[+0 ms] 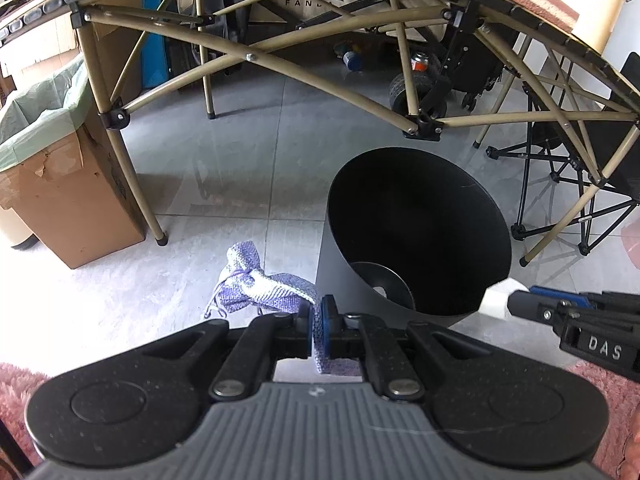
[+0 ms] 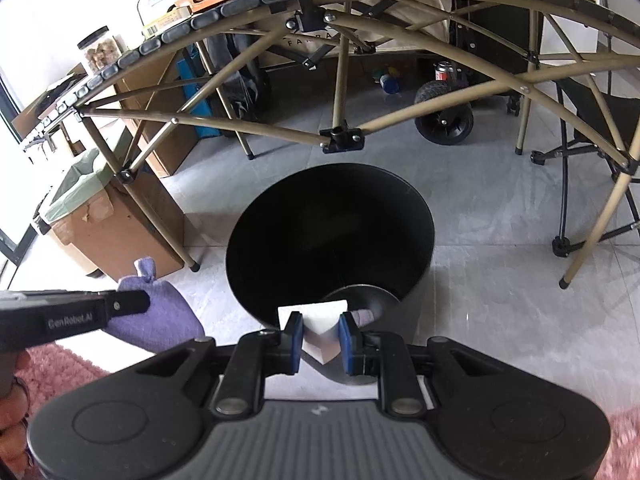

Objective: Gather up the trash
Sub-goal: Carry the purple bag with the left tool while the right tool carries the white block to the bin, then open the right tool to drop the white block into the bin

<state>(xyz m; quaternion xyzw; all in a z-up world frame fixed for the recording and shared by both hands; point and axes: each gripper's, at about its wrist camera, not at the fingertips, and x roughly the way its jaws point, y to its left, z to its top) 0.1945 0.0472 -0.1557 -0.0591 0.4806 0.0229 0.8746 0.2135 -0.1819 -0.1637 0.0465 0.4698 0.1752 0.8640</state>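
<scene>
A black round trash bin [image 1: 420, 224] stands on the grey tile floor; it also shows in the right wrist view [image 2: 332, 240]. My left gripper [image 1: 319, 330] is shut on a purple knitted cloth [image 1: 256, 284], held just left of the bin's rim. The cloth also shows in the right wrist view [image 2: 156, 312]. My right gripper [image 2: 320, 340] is shut on a white folded paper piece [image 2: 320, 328], held over the bin's near rim. The paper [image 1: 498, 300] and right gripper [image 1: 532, 302] show at the right of the left wrist view.
A folding table with a tan frame [image 1: 256, 56] spans above the bin. A cardboard box with a green liner [image 1: 52, 168] stands at the left. A folding chair [image 2: 600, 152] is at the right. A pink rug [image 1: 16, 384] lies near me.
</scene>
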